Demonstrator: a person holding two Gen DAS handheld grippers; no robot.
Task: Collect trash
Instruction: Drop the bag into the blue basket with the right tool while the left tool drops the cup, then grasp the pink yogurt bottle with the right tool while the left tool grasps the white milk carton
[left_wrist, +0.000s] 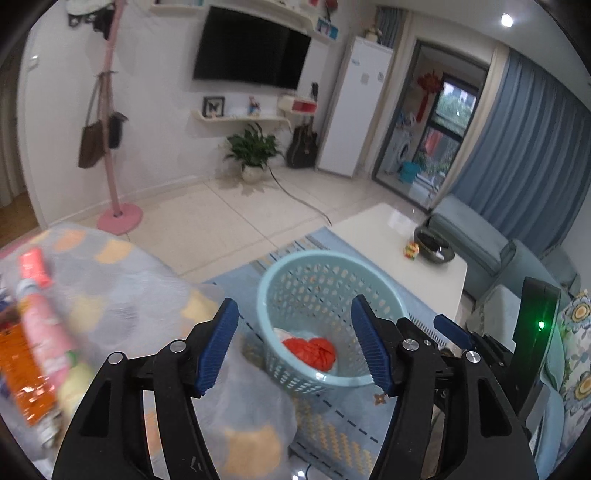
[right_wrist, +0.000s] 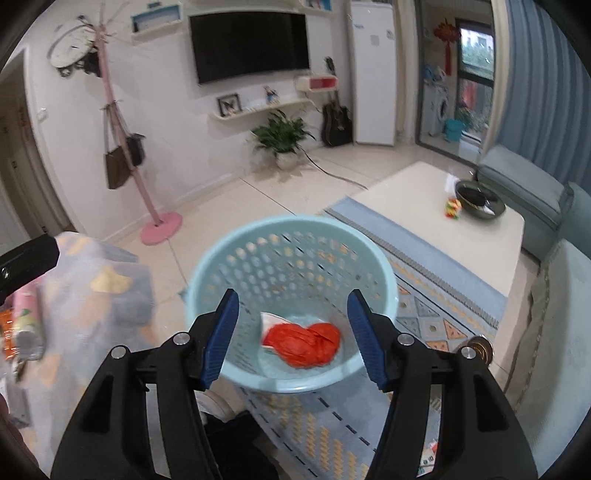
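Note:
A light blue perforated basket (left_wrist: 314, 254) (right_wrist: 295, 220) stands on the patterned rug. In its bottom lie a crumpled red wrapper (left_wrist: 310, 350) (right_wrist: 310, 343) and a white scrap (right_wrist: 267, 321). My left gripper (left_wrist: 294, 301) is open and empty, hovering between the blanket's edge and the basket. My right gripper (right_wrist: 293, 294) is open and empty above the basket's near rim. On the spotted grey blanket (left_wrist: 122, 288) to the left lie a pink tube (left_wrist: 40, 317) and an orange packet (left_wrist: 22, 376), both blurred. The same items show in the right wrist view as the blurred pile of trash (right_wrist: 26, 325).
A white coffee table (left_wrist: 384, 236) stands right of the basket, with a dark bowl (left_wrist: 434, 248) and a colourful cube (left_wrist: 410, 250) on it. A blue sofa (left_wrist: 476, 236) lies beyond. A pink coat stand (left_wrist: 118, 218) and a potted plant (left_wrist: 253, 151) stand by the far wall.

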